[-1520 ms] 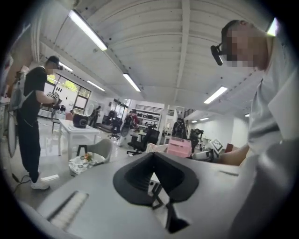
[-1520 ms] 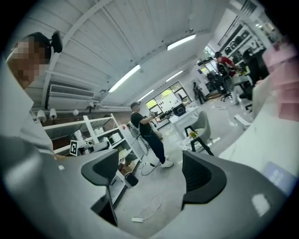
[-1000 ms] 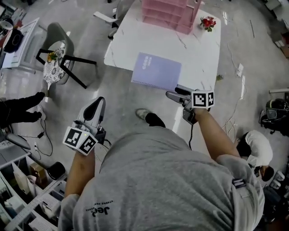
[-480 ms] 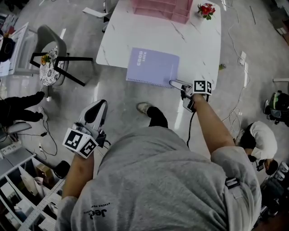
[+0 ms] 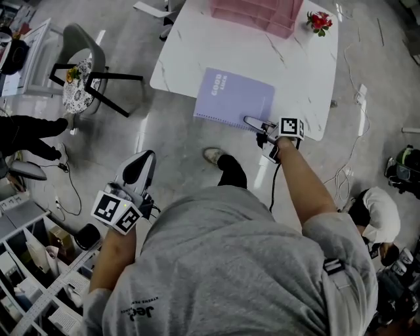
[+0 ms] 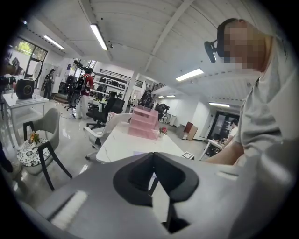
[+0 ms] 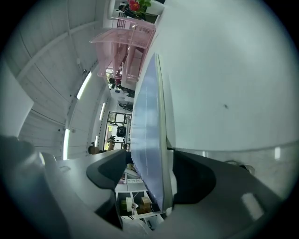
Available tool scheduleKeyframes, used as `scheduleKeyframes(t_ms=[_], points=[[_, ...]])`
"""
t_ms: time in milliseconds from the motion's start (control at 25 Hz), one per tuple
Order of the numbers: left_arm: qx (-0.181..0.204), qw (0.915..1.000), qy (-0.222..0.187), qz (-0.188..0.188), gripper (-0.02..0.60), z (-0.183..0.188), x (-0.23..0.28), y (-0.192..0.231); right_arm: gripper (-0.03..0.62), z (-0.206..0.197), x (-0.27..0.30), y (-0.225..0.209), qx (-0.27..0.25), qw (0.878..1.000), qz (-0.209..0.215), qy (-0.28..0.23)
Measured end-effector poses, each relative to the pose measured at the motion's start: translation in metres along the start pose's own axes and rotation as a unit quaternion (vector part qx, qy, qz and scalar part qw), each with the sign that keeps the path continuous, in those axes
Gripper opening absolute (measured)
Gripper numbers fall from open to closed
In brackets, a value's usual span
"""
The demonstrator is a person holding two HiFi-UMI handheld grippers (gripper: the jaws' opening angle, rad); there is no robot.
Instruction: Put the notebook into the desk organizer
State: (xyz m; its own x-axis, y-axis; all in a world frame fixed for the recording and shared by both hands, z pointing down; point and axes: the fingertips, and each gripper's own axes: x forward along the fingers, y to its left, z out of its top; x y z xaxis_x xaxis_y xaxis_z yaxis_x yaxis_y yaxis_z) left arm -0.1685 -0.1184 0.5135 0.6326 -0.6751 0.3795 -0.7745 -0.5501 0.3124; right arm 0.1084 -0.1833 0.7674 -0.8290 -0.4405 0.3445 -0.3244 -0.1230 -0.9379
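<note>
A lilac spiral notebook point(image 5: 233, 98) lies flat on the white table point(image 5: 295, 72), its near edge over the table's front edge. The pink desk organizer point(image 5: 256, 13) stands at the table's far edge. My right gripper point(image 5: 252, 123) is at the notebook's near right corner, rolled on its side. In the right gripper view the notebook point(image 7: 147, 116) runs edge-on between the jaws of the right gripper point(image 7: 149, 156). These have just been closing, and a gap remains on one side. My left gripper point(image 5: 139, 164) hangs shut and empty over the floor, well short of the table.
A pot of red flowers point(image 5: 319, 21) stands beside the organizer at the far right corner. A grey chair point(image 5: 85, 72) is left of the table. A person point(image 5: 377, 213) crouches at the lower right. Shelving point(image 5: 33, 282) fills the lower left.
My right gripper has moved from the floor side of the table edge up to the notebook's near corner and rolled on its side. The notebook's corner now lies between its jaws. The left gripper sank slightly.
</note>
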Motion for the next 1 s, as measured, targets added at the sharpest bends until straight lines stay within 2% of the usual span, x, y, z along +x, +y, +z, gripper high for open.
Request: scheduleKeyframes(t_ms=[120, 200, 320, 400, 520, 600, 760, 840, 1000], points=[[-0.002, 1.0000, -0.005, 0.004, 0.058, 0.001, -0.005, 0.003, 0.124, 0.000, 0.001, 0.005, 0.000, 1.000, -0.006, -0.011], [-0.004, 0.9999, -0.010, 0.005, 0.058, 0.002, -0.009, 0.005, 0.062, 0.001, -0.001, 0.013, -0.012, 1.000, -0.012, -0.015], [-0.009, 0.9998, -0.018, 0.008, 0.058, 0.001, -0.017, 0.009, 0.035, 0.001, -0.005, 0.035, -0.052, 0.998, -0.021, -0.011], [-0.009, 0.9996, -0.026, 0.009, 0.058, 0.002, -0.023, 0.010, 0.034, 0.001, -0.012, 0.058, -0.100, 0.995, -0.023, 0.001], [-0.004, 0.9991, -0.041, 0.007, 0.058, 0.007, -0.032, 0.010, 0.032, 0.005, -0.026, 0.098, -0.199, 0.979, -0.039, 0.038], [-0.001, 0.9986, -0.053, 0.005, 0.058, 0.012, -0.038, 0.011, 0.032, 0.013, -0.037, 0.122, -0.282, 0.955, -0.064, 0.067], [0.009, 0.9973, -0.072, 0.002, 0.058, 0.023, -0.047, 0.013, 0.032, 0.037, -0.064, 0.170, -0.429, 0.885, -0.123, 0.132], [0.017, 0.9967, -0.079, 0.003, 0.058, 0.033, -0.048, 0.016, 0.032, 0.052, -0.075, 0.196, -0.476, 0.853, -0.146, 0.157], [0.040, 0.9945, -0.096, -0.001, 0.058, 0.066, -0.036, 0.023, 0.032, 0.089, -0.090, 0.256, -0.542, 0.806, -0.164, 0.174]])
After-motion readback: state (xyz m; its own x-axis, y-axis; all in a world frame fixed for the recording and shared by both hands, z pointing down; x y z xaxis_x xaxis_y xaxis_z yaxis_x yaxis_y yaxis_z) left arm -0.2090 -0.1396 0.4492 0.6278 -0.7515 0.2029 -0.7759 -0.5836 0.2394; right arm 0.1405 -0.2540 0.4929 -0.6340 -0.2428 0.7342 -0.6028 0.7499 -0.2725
